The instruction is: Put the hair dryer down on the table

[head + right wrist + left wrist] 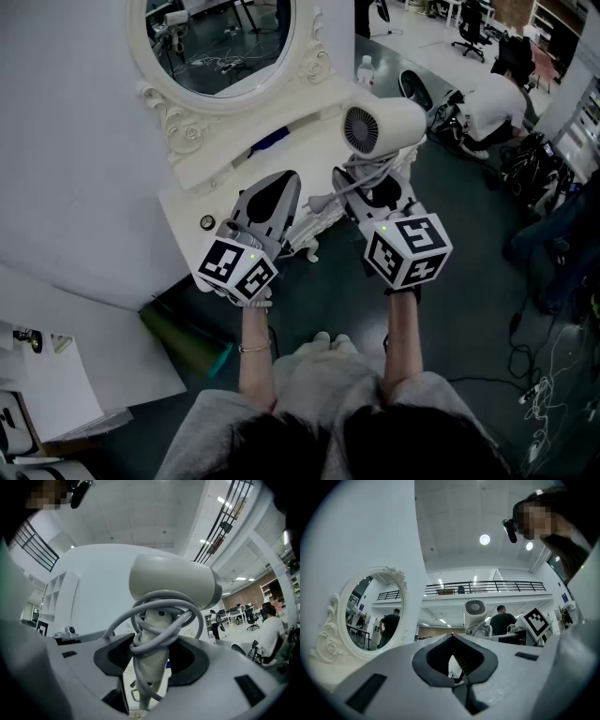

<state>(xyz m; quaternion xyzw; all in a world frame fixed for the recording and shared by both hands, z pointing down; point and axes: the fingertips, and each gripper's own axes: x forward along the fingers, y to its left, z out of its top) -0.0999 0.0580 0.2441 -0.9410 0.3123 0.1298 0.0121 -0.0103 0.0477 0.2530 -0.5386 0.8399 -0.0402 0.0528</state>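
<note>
A cream hair dryer with its grey cord wound round the handle is held upright above the right end of the white dressing table. My right gripper is shut on the handle, and in the right gripper view the pads press the handle on both sides below the barrel. My left gripper hovers beside it over the table's front edge, shut and empty. The left gripper view shows its jaws meeting, with the hair dryer off to the right.
An oval mirror in a carved white frame stands at the back of the table. A blue item and a small round object lie on the tabletop. A water bottle stands behind. A person crouches at the right on the floor.
</note>
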